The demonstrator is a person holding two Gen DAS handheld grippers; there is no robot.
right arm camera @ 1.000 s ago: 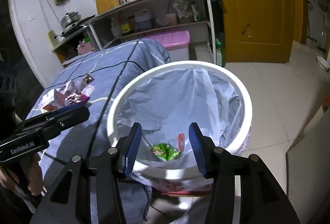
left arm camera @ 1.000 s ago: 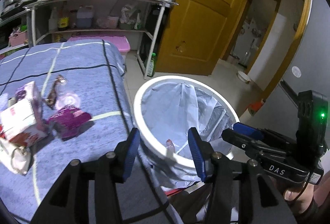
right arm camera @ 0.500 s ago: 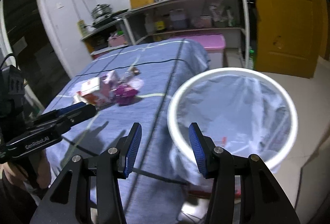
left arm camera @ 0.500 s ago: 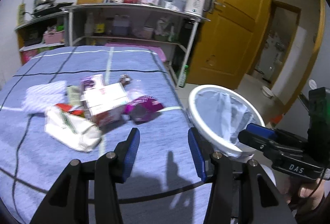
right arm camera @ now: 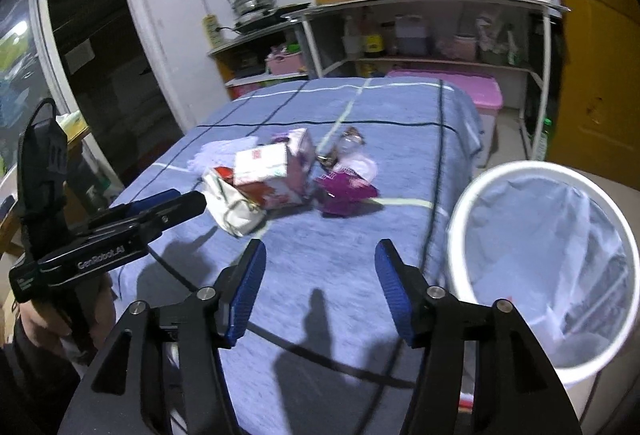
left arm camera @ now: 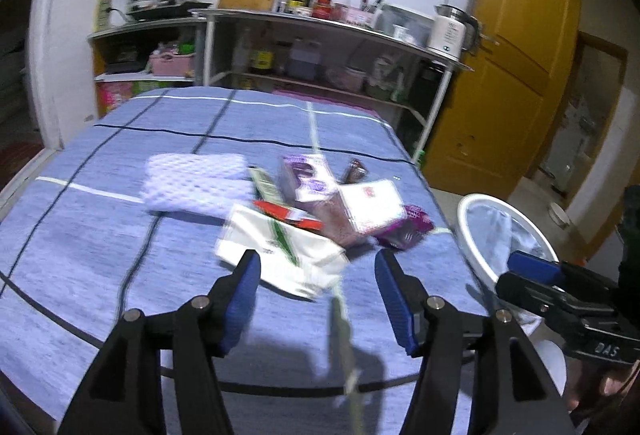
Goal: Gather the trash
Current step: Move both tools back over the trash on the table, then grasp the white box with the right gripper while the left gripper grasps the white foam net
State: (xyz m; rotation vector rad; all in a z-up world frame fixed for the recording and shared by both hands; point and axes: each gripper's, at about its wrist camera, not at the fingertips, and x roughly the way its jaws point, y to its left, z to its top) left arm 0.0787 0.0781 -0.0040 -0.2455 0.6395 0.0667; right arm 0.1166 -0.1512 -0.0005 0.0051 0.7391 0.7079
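Trash [left arm camera: 320, 211] is being left in a loose heap on the blue checked tablecloth [left arm camera: 120, 235], near the table edge that faces the white bin [right arm camera: 540, 275]. In the heap, a white mesh sleeve [left arm camera: 196, 187], a white bag with green print [left arm camera: 280, 251], a white and red carton [left arm camera: 372, 207], a purple wrapper [left arm camera: 404, 231] and a purple printed box [left arm camera: 308, 179] are being seen, several of them touching or overlapping; smaller pieces behind them are too blurred to be named.

The left gripper [left arm camera: 318, 295] is being held above the cloth just short of the white bag, and its jaws are being opened with nothing between them. The right gripper [right arm camera: 320, 289] is being held over bare cloth between the heap and the bin, its jaws likewise being opened and empty.

The bin is being kept lined with a pale bag [right arm camera: 560, 255]; whether anything lies in it cannot be told from here. By the look of things, most of the collecting is still being awaited: the whole heap remains on the table, and each piece is still to be gripped and carried over to the bin.
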